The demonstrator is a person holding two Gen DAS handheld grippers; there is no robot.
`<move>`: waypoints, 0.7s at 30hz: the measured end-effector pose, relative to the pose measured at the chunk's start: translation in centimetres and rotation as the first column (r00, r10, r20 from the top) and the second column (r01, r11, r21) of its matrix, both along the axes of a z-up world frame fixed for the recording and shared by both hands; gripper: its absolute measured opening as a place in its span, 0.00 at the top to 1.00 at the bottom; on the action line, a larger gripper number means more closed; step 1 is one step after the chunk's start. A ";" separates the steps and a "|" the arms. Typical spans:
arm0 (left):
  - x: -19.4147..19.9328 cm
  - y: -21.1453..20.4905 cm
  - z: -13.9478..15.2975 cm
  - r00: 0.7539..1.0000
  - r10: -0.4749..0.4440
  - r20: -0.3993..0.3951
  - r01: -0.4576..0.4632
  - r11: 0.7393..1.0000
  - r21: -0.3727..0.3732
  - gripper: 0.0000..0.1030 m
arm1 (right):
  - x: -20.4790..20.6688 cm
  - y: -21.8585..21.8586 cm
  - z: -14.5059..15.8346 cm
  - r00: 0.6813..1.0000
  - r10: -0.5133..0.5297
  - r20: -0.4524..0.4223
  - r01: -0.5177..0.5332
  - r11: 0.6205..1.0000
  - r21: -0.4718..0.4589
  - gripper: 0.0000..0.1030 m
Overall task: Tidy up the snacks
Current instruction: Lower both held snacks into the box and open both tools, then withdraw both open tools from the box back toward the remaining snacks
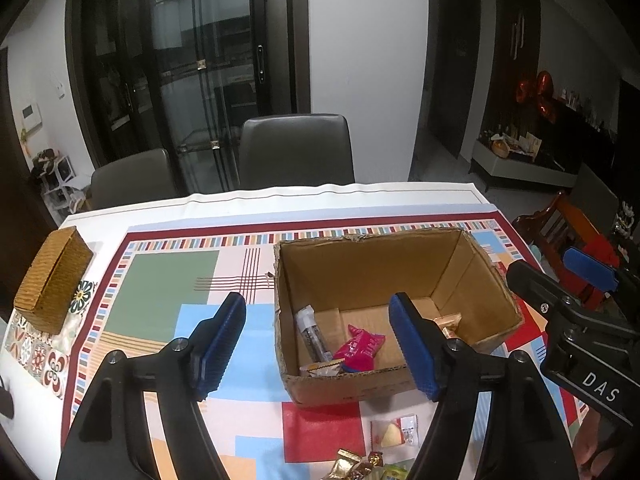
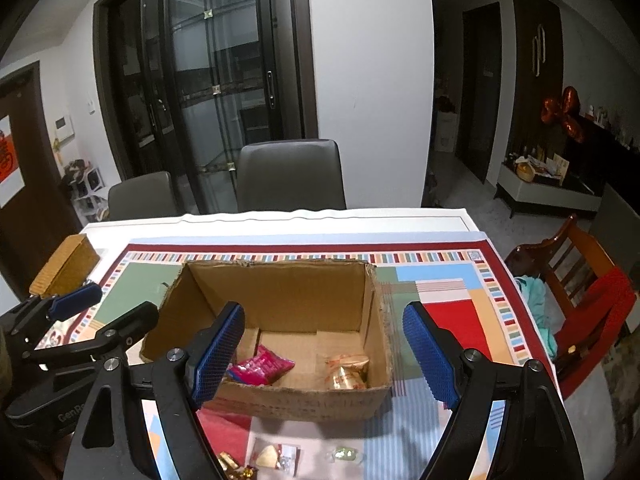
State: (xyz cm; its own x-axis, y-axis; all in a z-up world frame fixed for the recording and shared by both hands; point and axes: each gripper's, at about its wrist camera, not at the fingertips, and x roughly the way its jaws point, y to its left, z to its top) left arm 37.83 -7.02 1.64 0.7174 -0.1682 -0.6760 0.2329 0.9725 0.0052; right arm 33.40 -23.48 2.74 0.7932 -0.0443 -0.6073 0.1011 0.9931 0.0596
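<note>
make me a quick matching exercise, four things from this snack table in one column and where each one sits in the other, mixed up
Things:
1. pink snack packet
2. woven basket
3. clear packet with a yellow wedge
4. grey chair

Places:
A. beyond the table's far edge
B. inside the cardboard box
C. on the table's left edge
D. on the tablecloth, in front of the box

Pairs: 1-B, 2-C, 3-D, 4-A

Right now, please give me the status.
Left gripper open, empty. Right gripper open, empty. Cardboard box holds pink packet; loose snacks remain outside. Nothing blocking.
</note>
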 end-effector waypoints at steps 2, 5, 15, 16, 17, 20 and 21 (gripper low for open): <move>-0.3 0.1 0.2 1.000 0.000 0.003 0.000 1.000 -0.003 0.29 | -0.2 0.1 0.2 1.000 0.001 0.005 -0.001 1.000 -0.002 0.20; -0.7 0.4 0.4 1.000 0.003 0.006 -0.003 1.000 -0.006 0.29 | -0.6 0.2 0.4 1.000 0.000 0.010 0.000 1.000 -0.003 0.20; -2.4 0.8 0.8 1.000 0.004 0.016 -0.003 1.000 -0.019 0.29 | -2.1 0.4 0.8 1.000 0.005 0.029 -0.004 1.000 -0.004 0.20; -2.6 0.9 0.8 1.000 0.003 0.017 -0.003 1.000 -0.020 0.29 | -2.3 0.4 0.8 1.000 0.005 0.029 -0.005 1.000 -0.002 0.20; -2.6 0.8 0.8 1.000 0.003 0.016 -0.003 1.000 -0.021 0.29 | -2.5 0.4 0.8 1.000 0.005 0.029 -0.005 1.000 -0.001 0.20; -3.1 0.9 0.8 1.000 0.002 0.016 -0.002 1.000 -0.026 0.29 | -2.8 0.4 0.7 1.000 0.005 0.029 -0.005 1.000 -0.002 0.20; -3.3 0.9 0.8 1.000 0.002 0.016 -0.001 1.000 -0.028 0.29 | -3.0 0.3 0.6 1.000 0.005 0.029 -0.005 1.000 -0.001 0.20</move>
